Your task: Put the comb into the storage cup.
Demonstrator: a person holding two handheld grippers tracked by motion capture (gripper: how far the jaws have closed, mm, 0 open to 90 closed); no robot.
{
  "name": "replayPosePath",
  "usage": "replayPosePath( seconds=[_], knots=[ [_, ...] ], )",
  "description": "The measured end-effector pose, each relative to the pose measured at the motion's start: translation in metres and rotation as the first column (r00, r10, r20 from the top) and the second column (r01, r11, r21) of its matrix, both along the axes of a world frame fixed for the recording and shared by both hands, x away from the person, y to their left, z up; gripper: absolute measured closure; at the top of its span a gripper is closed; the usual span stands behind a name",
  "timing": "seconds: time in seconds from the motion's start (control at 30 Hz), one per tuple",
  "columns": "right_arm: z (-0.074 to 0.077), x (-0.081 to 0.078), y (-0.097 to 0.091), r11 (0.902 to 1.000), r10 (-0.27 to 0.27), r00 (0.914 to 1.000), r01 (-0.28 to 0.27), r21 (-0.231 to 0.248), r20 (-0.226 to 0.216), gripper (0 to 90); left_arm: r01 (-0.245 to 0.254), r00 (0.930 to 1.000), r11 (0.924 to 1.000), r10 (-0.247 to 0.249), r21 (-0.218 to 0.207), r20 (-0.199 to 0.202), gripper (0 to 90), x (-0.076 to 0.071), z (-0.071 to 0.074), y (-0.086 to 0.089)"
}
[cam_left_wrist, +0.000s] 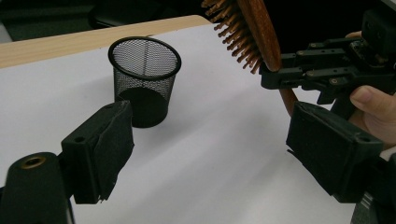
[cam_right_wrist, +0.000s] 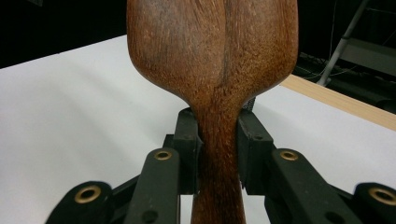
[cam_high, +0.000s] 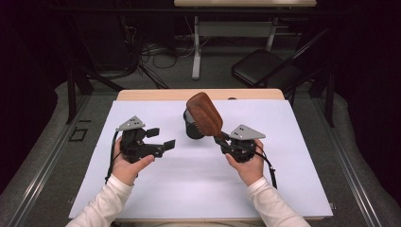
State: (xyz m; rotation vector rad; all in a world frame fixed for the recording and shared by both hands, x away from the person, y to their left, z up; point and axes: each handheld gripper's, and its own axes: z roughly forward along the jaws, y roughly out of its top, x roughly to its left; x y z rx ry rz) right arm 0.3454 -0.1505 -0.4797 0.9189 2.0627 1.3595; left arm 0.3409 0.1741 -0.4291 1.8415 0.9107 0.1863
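Note:
A wooden hairbrush (cam_high: 204, 112) with a brown paddle back is held up off the white mat, head raised toward the far side, bristles facing left. My right gripper (cam_high: 222, 141) is shut on its handle (cam_right_wrist: 218, 158); both jaws press the wood from either side. The bristles (cam_left_wrist: 233, 35) show at the top of the left gripper view. A black mesh cup (cam_left_wrist: 144, 79) stands upright on the mat, partly hidden behind the brush head (cam_high: 193, 126) in the high view. My left gripper (cam_high: 161, 138) is open to the left of the cup, nothing between its jaws.
A white mat (cam_high: 198, 189) covers most of the wooden table (cam_high: 142, 94). Beyond the table are a black folding chair (cam_high: 267, 66), a white table leg (cam_high: 196, 47) and cables on the floor.

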Motion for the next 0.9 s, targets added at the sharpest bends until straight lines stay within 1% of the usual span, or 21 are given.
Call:
replayPosePath(
  seconds=[0.03,0.2,0.23,0.47,0.63,0.9],
  knots=[
    [0.000,0.000,0.000,1.0000,0.000,1.0000,0.000,-0.001,0.002,72.6,0.002,1.0000,1.0000,-0.002,-0.001,-0.004,14.7,0.003,0.003,-0.001],
    [0.000,0.000,0.001,1.0000,-0.001,1.0000,0.001,0.001,0.003,72.6,0.001,0.9999,1.0000,-0.001,-0.008,-0.014,14.7,0.009,0.010,-0.005],
    [0.000,0.000,0.000,1.0000,-0.002,1.0000,0.002,0.001,0.005,72.6,0.001,0.9998,0.9999,-0.002,-0.016,-0.022,14.7,0.011,0.013,-0.006],
    [0.000,-0.001,0.001,1.0000,-0.004,1.0000,0.004,0.005,0.008,72.6,0.009,0.9995,0.9996,-0.010,-0.027,-0.029,14.7,0.017,0.022,-0.012],
    [0.000,-0.001,0.001,1.0000,-0.004,0.9999,0.004,0.006,0.011,72.6,-0.001,0.9998,0.9999,0.001,-0.014,-0.018,14.8,0.023,0.029,-0.016],
    [0.001,-0.001,0.001,0.9999,-0.003,0.9999,0.003,0.011,0.014,72.6,-0.006,0.9998,0.9999,0.006,-0.008,-0.021,14.8,0.033,0.033,-0.022]
  ],
)
